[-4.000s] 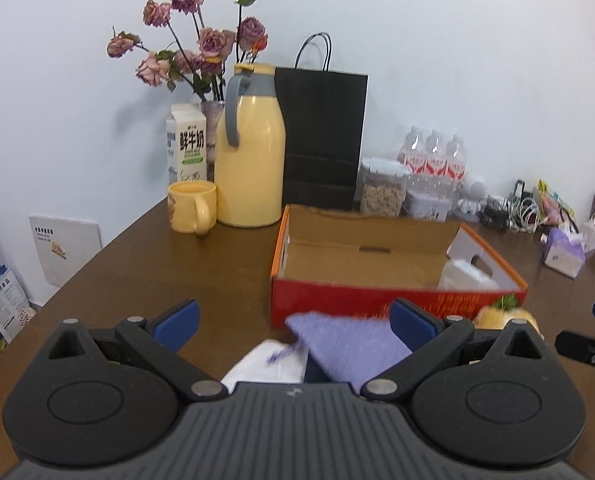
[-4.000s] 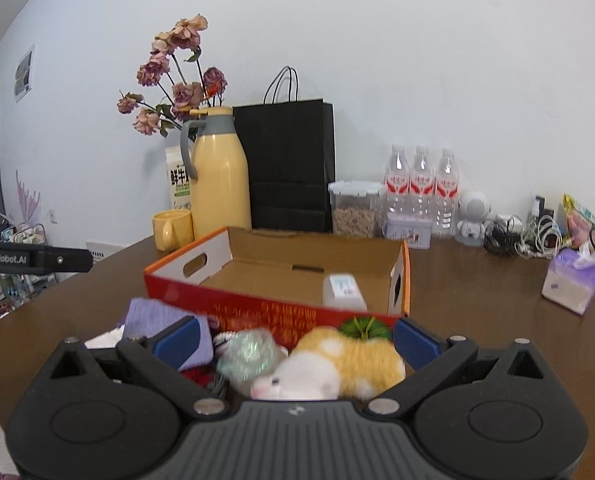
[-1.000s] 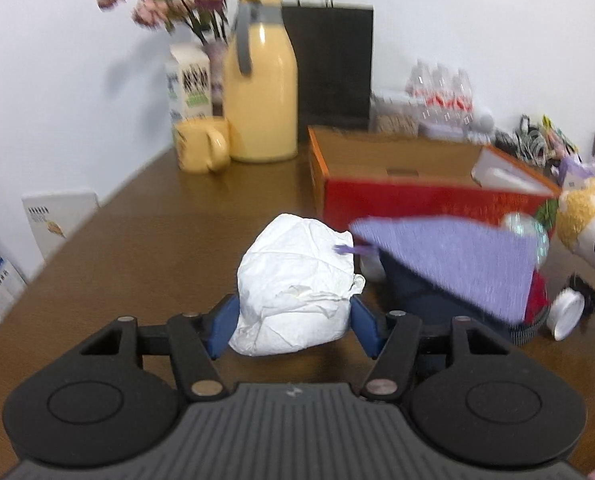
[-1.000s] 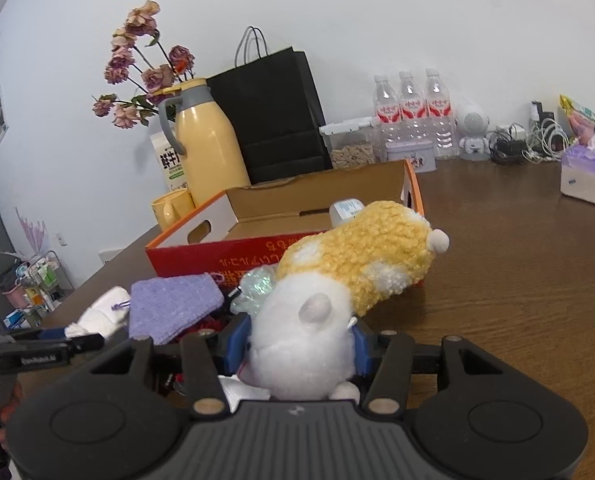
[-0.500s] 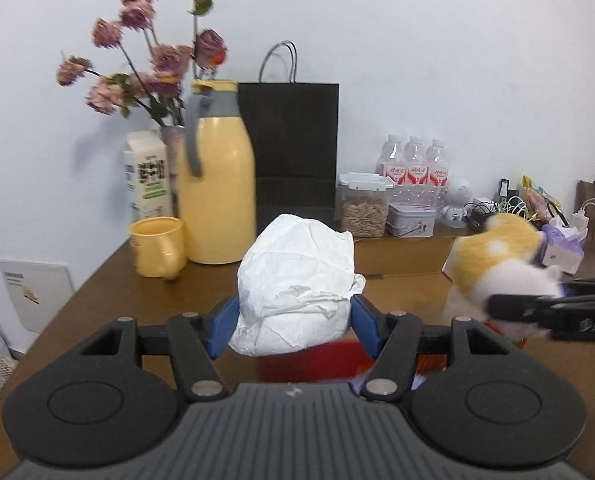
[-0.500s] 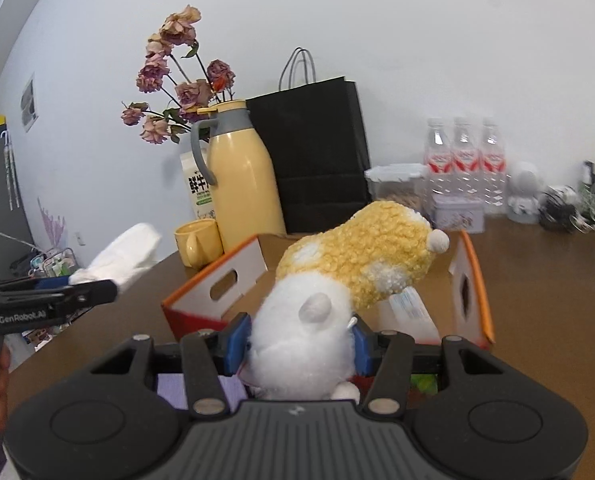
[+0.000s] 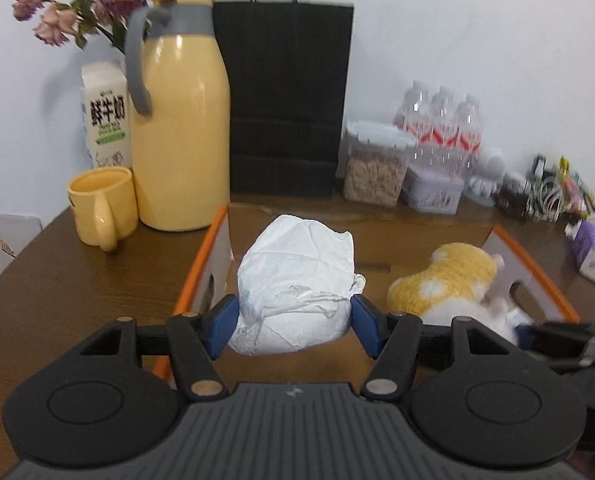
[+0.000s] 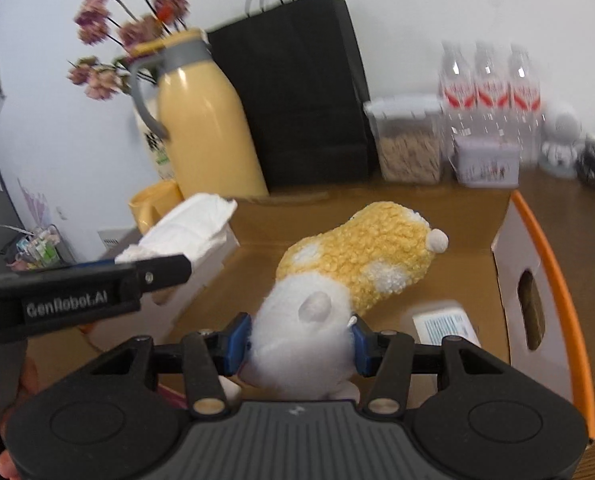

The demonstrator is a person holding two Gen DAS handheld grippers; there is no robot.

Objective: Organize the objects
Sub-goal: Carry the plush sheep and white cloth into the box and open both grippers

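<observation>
Both grippers loaded above the cardboard box (image 7: 531, 268).
Left gripper (image 7: 293, 326) clamps a white bundle (image 7: 297, 284); right gripper (image 8: 299, 346) clamps a plush hamster (image 8: 349, 268). Legible: "GenRobot.AI" on the left gripper; "鲜牛奶" on the far-left milk carton (image 7: 106, 114).

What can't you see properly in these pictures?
- Floor of the cardboard box: left wrist view, much covered by the white bundle and the left gripper.
- Milk carton: right wrist view, mostly behind the yellow jug.
- Small box's label: right wrist view, blurred.
</observation>
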